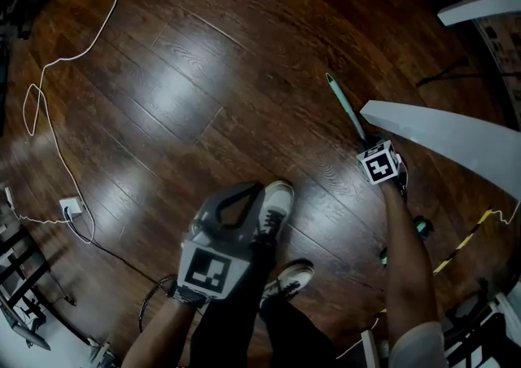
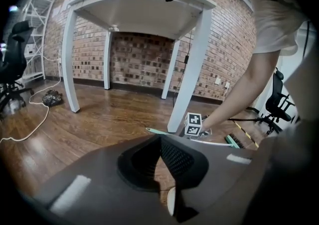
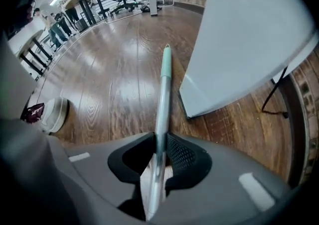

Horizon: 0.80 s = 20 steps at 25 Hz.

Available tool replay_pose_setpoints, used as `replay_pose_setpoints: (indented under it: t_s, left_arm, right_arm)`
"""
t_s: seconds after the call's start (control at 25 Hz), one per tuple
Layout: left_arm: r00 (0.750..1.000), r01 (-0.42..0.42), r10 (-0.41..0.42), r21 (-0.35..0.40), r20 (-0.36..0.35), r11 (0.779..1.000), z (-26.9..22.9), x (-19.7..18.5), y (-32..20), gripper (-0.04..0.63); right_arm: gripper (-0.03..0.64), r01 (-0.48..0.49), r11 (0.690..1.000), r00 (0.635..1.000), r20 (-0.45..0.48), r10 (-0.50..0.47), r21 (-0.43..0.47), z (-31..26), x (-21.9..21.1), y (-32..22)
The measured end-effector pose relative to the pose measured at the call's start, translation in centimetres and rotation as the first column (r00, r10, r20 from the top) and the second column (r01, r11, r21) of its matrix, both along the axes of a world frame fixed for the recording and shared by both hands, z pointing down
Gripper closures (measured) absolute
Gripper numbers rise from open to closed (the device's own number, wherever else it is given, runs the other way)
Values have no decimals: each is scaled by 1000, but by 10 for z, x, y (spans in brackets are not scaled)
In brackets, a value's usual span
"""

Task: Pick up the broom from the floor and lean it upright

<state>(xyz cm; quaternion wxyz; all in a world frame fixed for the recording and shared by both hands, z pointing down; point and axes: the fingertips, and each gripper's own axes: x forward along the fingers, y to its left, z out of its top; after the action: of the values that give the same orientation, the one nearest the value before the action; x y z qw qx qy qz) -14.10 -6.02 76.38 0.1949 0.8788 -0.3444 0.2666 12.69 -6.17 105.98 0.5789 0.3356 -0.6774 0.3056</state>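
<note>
Right gripper view shows the pale green thin-handled broom (image 3: 163,84) lying along the dark wooden floor (image 3: 109,79), tip toward 12 o'clock. It looks light, stiff and smooth, so mid-handle is sensible. The right gripper (image 3: 159,139) is clamped on the handle there; the left gripper (image 2: 160,142) has its jaws together and holds nothing.

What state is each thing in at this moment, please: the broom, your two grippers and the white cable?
Silver-poled broom with mint-green tip: lying on the dark wooden floor, not yet raised.
Right grey two-jaw gripper: shut on the broom's pole.
Left grey two-jaw gripper: jaws together, nothing held.
Thin white cable: lying loose in loops on the floor.
</note>
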Motion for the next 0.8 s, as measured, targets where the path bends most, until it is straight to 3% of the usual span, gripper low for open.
replay_pose_setpoints:
  t_s: [0.16, 0.36, 0.56, 0.8]
  left_arm:
    - [1000, -25, 25, 16, 8, 1000, -24, 8, -6, 594]
    - [997, -69, 71, 74, -26, 995, -98, 28, -18, 595]
    - [988, -150, 154, 96, -34, 984, -161, 53, -7, 594]
    - [969, -238, 243, 100, -42, 966, -214, 97, 9, 595]
  right_arm:
    - [528, 37, 999, 998, 41, -38, 18, -27, -18, 11]
    - [528, 118, 982, 990, 59, -128, 147, -131, -43, 42]
    - [532, 84, 954, 992, 68, -107, 288, -237, -46, 76]
    - [532, -31, 900, 997, 73, -1, 436, -338, -6, 98]
